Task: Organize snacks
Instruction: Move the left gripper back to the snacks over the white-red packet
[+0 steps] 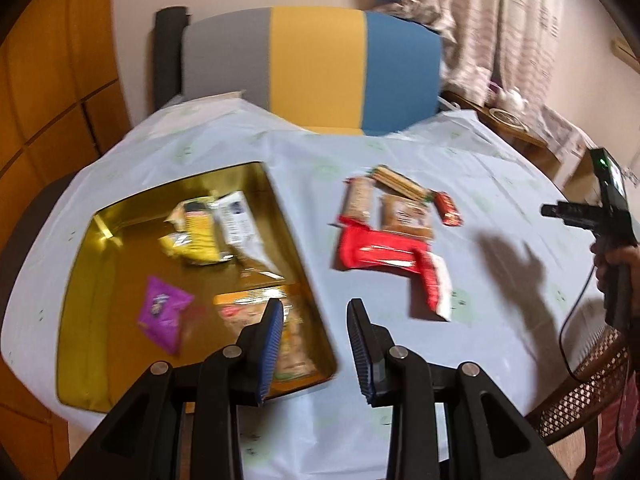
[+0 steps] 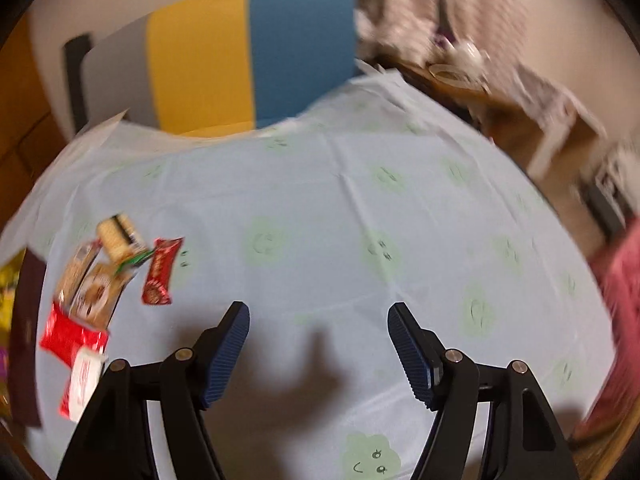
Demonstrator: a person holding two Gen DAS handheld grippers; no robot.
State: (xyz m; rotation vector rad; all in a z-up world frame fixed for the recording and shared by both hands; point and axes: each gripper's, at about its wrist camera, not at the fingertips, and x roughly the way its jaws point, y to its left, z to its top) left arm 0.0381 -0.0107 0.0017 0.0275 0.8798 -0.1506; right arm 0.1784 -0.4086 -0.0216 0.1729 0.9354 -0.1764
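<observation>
The job looks roughly half done. Four or so packets already lie in the gold tin (image 1: 100,280) — a purple pouch (image 1: 162,312), a yellow bag (image 1: 196,240), a white packet (image 1: 236,220) and an orange-labelled one (image 1: 256,304) partly behind the near finger. A loose cluster of snacks is still out on the counter (image 2: 320,184), just beside the tin: a big red packet (image 1: 380,252), a brown biscuit pack (image 1: 406,216), a long cracker sleeve (image 1: 358,200), a striped stick pack (image 1: 400,184) and a small red bar (image 1: 450,210) (the blur hides any print).

The left gripper (image 1: 316,340) hangs over the tin's near right corner, tilted steeply down, jaws a modest gap apart with nothing between them. The right gripper (image 2: 320,356) — held by a hand (image 1: 616,264) at the counter's right side — also points down, over bare cloth well apart from the pile, jaws spread wide and empty. I'd guess it goes for the pile next.
</observation>
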